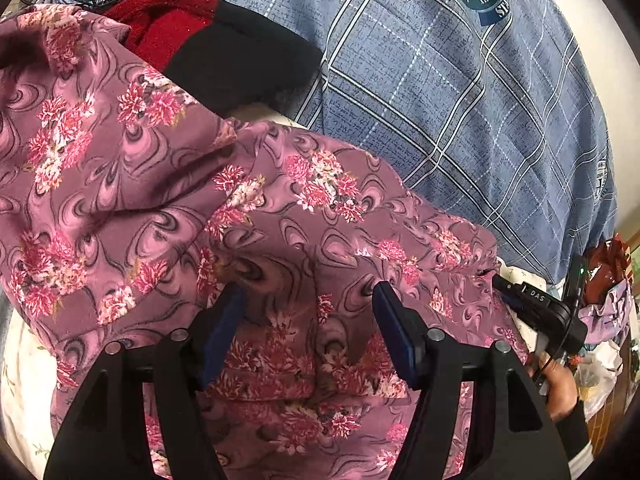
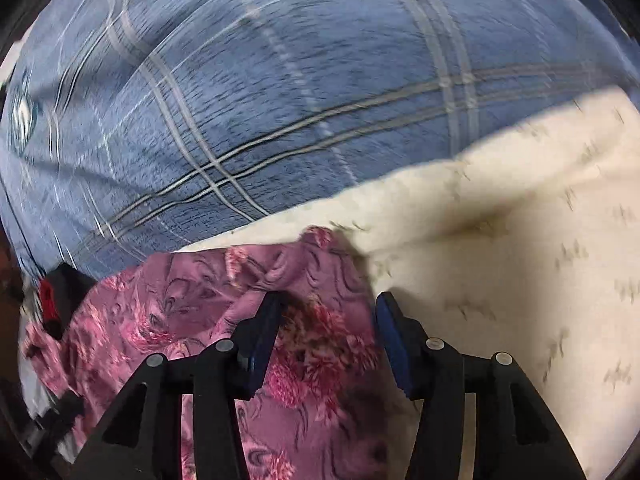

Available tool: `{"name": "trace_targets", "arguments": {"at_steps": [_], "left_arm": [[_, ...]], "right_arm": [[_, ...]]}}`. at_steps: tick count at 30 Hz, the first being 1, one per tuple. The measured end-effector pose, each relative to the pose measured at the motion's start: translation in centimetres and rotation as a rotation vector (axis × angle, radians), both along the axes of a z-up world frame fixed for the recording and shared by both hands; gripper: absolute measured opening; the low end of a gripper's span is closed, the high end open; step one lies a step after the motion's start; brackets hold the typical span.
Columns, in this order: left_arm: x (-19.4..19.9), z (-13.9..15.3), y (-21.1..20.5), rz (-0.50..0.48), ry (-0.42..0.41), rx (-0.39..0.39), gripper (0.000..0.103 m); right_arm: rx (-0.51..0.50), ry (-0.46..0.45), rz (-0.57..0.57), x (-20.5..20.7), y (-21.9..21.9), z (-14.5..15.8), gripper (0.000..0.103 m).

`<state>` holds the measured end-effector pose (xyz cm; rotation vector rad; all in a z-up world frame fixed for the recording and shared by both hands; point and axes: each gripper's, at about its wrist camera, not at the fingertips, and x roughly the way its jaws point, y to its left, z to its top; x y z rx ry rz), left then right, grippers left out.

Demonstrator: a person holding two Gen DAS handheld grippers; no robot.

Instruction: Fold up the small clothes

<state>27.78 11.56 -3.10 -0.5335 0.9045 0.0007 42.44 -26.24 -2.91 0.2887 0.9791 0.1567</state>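
Both grippers hang spread apart over the mauve floral garment (image 1: 224,216). Left gripper (image 1: 308,316) has its jaws wide, with bunched cloth between them but ungripped. Right gripper (image 2: 326,328) is likewise released at the garment's corner, beside a cream sheet (image 2: 520,248). Behind the garment lie a blue plaid quilt (image 1: 440,92) and a red-and-black cloth (image 1: 208,40).
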Motion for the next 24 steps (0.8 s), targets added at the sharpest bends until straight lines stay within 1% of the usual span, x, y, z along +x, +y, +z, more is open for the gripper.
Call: {"name": "trace_targets", "arguments": {"at_steps": [1,3,4,6,8,10,11,12,13,14,15,16,18,19,20,21,22,23,24], "left_arm": [[0.0,0.0,-0.1,0.001,-0.001,0.003,0.066],[0.0,0.3,0.0,-0.001,-0.004,0.004,0.066],[-0.1,0.3,-0.1,-0.002,-0.006,0.006,0.066],[0.1,0.2,-0.1,0.004,-0.001,0.018,0.066],[0.1,0.2,-0.1,0.011,0.001,0.022,0.066],[0.1,0.3,0.2,0.024,-0.006,0.024,0.066],[-0.1,0.4,0.4,0.035,-0.012,0.023,0.066],[-0.2,0.5,0.6,0.039,-0.017,0.016,0.066],[-0.3,0.6,0.8,0.041,-0.021,0.005,0.066],[-0.3,0.6,0.9,0.043,-0.024,-0.006,0.066],[-0.3,0.5,0.8,0.039,-0.023,-0.013,0.066],[-0.2,0.4,0.7,0.03,-0.014,-0.014,0.066],[0.0,-0.1,0.3,0.021,0.01,0.0,0.066],[0.1,-0.3,0.1,0.016,0.02,0.014,0.066],[0.3,-0.5,-0.2,0.009,0.027,0.034,0.067],[0.4,-0.7,-0.5,0.002,0.033,0.052,0.068],[0.5,-0.8,-0.7,-0.004,0.036,0.069,0.068],[0.5,-0.8,-0.9,-0.011,0.034,0.08,0.071],[0.5,-0.8,-1.1,-0.015,0.03,0.089,0.072]], "right_arm": [[-0.014,0.004,0.033,0.2,0.3,0.2,0.005],[-0.035,-0.018,0.064,0.2,0.6,0.8,0.004],[-0.024,-0.053,0.069,-0.2,0.4,1.4,0.004],[-0.007,-0.08,0.027,-0.3,-0.8,1.6,0.004],[0.016,-0.039,-0.025,0.0,-2.4,0.7,0.004],[0.007,-0.011,-0.029,-0.4,-2.9,0.2,0.005],[-0.001,-0.019,-0.039,-1.1,-3.3,0.5,0.006],[-0.004,-0.04,-0.056,-2.1,-3.4,1.2,0.012],[0.019,-0.063,-0.047,-3.3,-3.5,2.0,0.012],[0.064,-0.086,-0.022,-4.4,-3.5,2.6,0.012],[0.126,-0.116,0.017,-6.0,-3.3,3.2,0.013],[0.149,-0.13,0.055,-7.5,-2.9,3.5,0.015],[0.137,-0.14,0.098,-9.8,-2.6,3.5,0.018],[0.112,-0.127,0.112,-11.2,-2.4,2.5,0.018],[0.066,-0.095,0.117,-11.1,-1.5,1.5,0.018],[0.019,-0.056,0.124,-11.4,-1.4,0.1,0.015],[0.019,-0.106,0.126,-11.9,-1.6,0.1,0.014],[-0.001,-0.109,0.112,-12.3,-1.3,0.7,0.013],[-0.011,-0.09,0.095,-12.3,-1.2,1.2,0.018]]}}
